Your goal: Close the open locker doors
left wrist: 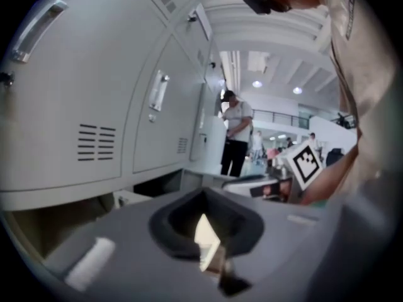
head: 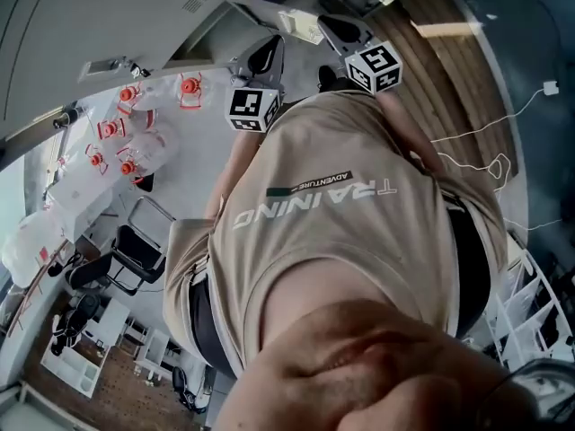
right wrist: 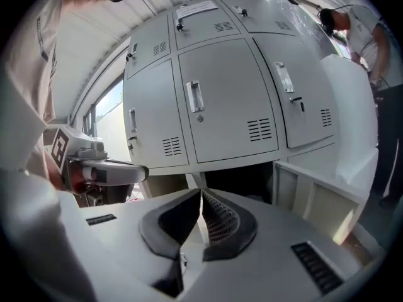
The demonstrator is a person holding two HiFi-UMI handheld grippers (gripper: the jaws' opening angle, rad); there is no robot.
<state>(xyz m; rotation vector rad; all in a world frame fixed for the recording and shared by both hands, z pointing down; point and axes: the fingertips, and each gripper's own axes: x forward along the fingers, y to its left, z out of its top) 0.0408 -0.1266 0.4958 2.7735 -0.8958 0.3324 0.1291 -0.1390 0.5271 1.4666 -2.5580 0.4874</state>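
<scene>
The right gripper (right wrist: 201,197) has its jaws pressed together. Its ribbed dark pads meet at the tips with nothing between them. The left gripper (left wrist: 203,218) is closed too, with only a pale sliver showing between its dark pads, and it holds nothing. The head view shows both grippers raised side by side at the far edge of the person's beige shirt (head: 359,205). The left gripper's marker cube (head: 252,108) is turned to the head camera.

Beyond the right gripper stands the bank of lockers (right wrist: 227,99). They are pale grey metal, and each door has an upright handle, a small lock and a block of vent slots. The upper doors in view sit shut and flush. Right under them, just past the jaws, a lower compartment (right wrist: 242,180) gapes dark. Just to its right an open door (right wrist: 315,203) stands out toward the near side, showing a pale inner face with a raised frame.

In the left gripper view the same bank runs along the left, again with its upper doors shut. A dark gap (left wrist: 157,184) opens beneath them, and a beige open space (left wrist: 38,231) shows under the doors at near left.

Past the far end of the lockers a bystander (left wrist: 236,137) in a white top and dark trousers stands. At the left of the head view, red-capped bottles (head: 189,86) lie on a white table (head: 85,196).
</scene>
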